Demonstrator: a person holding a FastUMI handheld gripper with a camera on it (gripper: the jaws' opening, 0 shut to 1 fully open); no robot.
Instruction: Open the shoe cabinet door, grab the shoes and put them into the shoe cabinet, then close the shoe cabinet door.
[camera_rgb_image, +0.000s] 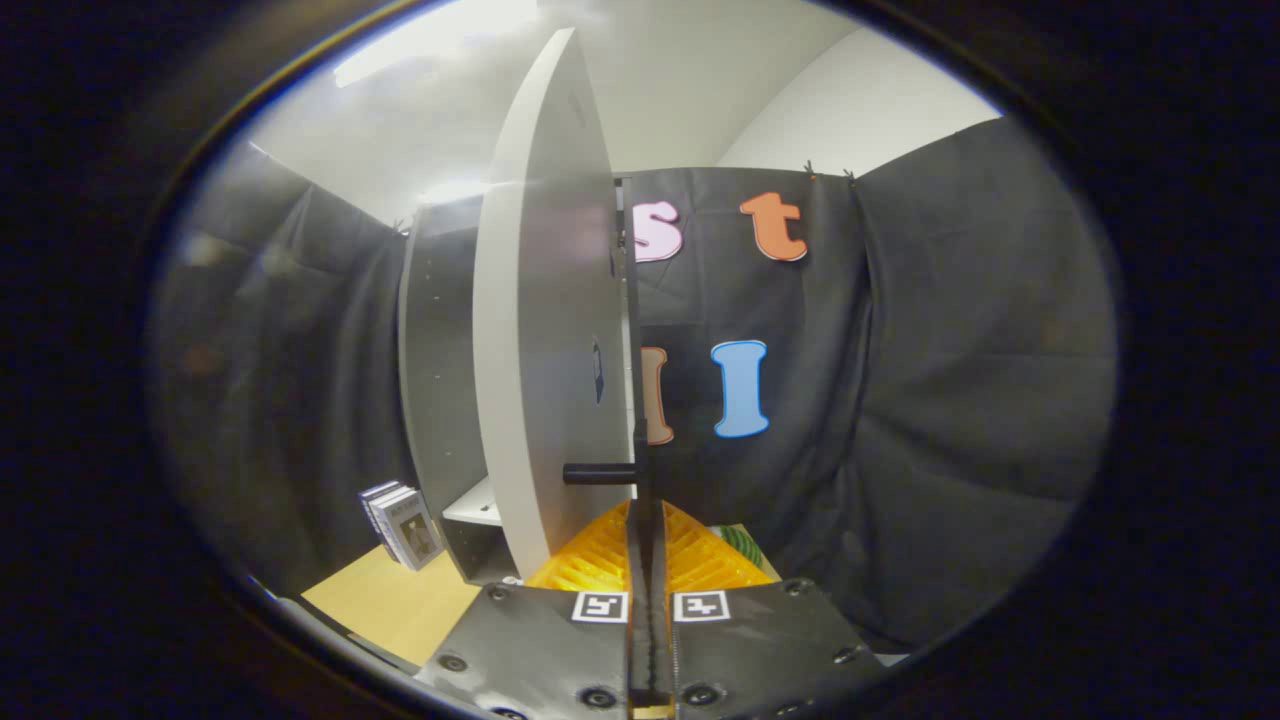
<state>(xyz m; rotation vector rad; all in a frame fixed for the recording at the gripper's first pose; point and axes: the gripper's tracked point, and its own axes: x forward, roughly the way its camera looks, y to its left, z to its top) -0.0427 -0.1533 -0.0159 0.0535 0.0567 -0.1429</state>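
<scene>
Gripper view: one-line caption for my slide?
Claw shut on the edge of the open cabinet door, just below its handle.

1. The white door stands edge-on, so its front face hardly shows, and its top is cut off.
2. The door covers most of the cabinet. I cannot tell what is inside.
3. The tool has its two fingers pressed close around the door's thin edge. The fingers hide that edge low down.
4. A small dark mark on the door is too tiny to make out.
5. Something green and striped peeks out behind the fingers. I cannot tell what it is.
6. The books on the surface have covers too small to read.
</scene>
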